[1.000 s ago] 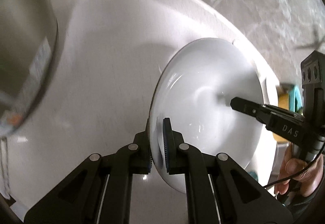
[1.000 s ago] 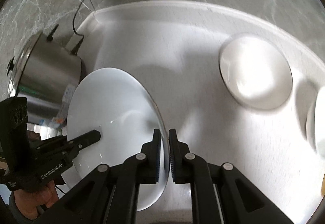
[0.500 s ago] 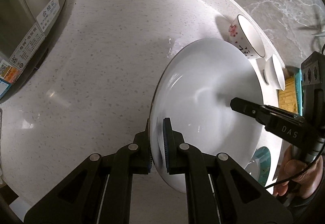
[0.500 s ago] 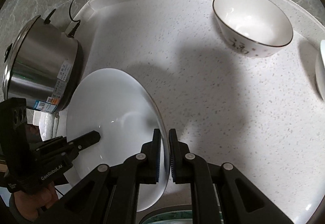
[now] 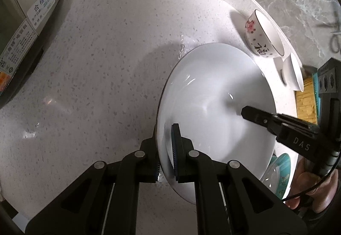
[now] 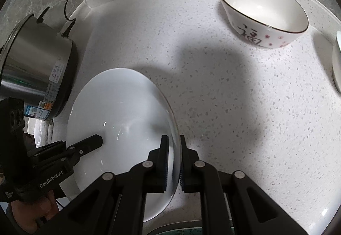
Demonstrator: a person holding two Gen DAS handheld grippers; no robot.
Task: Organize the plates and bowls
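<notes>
A large white plate (image 5: 213, 96) hangs just above the speckled countertop (image 5: 96, 64), gripped at two opposite points of its rim. My left gripper (image 5: 165, 145) is shut on its near rim, one pad inside and one outside. My right gripper (image 6: 172, 145) is shut on the other rim in the same way. In the right wrist view the plate (image 6: 119, 103) tilts left, with the left gripper (image 6: 100, 141) reaching in from the lower left. The right gripper (image 5: 245, 111) shows across the plate in the left wrist view. A white bowl with black characters and pink flowers (image 6: 262, 15) stands at the back.
A steel rice cooker (image 6: 32, 64) with a cord stands at the left against the marble wall. A small white bowl (image 5: 293, 71) sits beside the lettered bowl (image 5: 262, 37). A teal patterned plate (image 5: 281, 171) lies under the white plate's far edge. A hand (image 5: 315, 188) holds the right gripper.
Both grippers have come down toward the countertop with the plate still held between them. The bowls and the rice cooker look nearer, and the teal plate has come into view.
</notes>
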